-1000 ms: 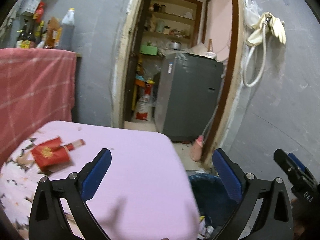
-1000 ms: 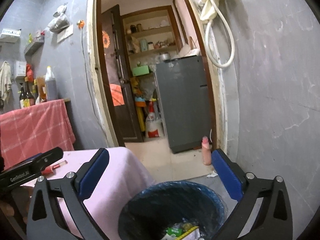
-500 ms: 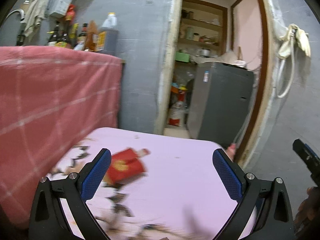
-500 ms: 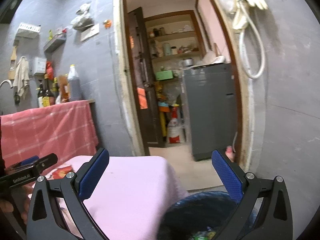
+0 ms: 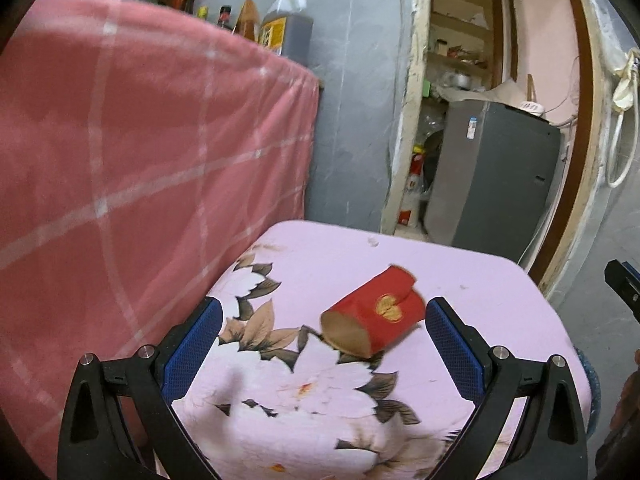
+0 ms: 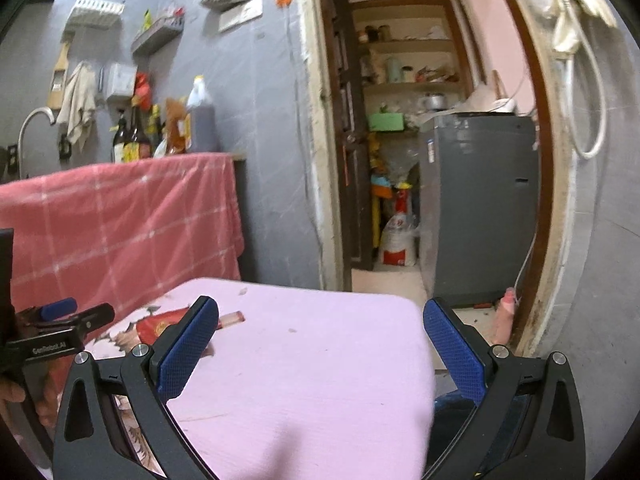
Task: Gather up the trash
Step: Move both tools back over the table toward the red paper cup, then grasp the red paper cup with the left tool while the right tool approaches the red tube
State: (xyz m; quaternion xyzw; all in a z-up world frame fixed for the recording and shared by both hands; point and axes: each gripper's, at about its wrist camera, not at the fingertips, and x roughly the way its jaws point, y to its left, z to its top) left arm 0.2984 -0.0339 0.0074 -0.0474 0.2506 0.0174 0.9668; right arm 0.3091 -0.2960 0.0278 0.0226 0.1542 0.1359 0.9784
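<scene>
L gripper (image 5: 322,336) spread wide, nothing held; red paper carton (image 5: 374,316) lies on its side between the pads, nearer the R pad, mid pink floral tabletop (image 5: 480,280). R gripper (image 6: 320,344) likewise released, empty. Risk: hollow carton may crush or skid w/ off-centre closing.

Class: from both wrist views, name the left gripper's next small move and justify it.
Probably ease the left gripper forward and down around the red carton. Its jaws are open and empty, and the carton lies on its side on the pink cloth, between and just beyond the fingertips.
</scene>
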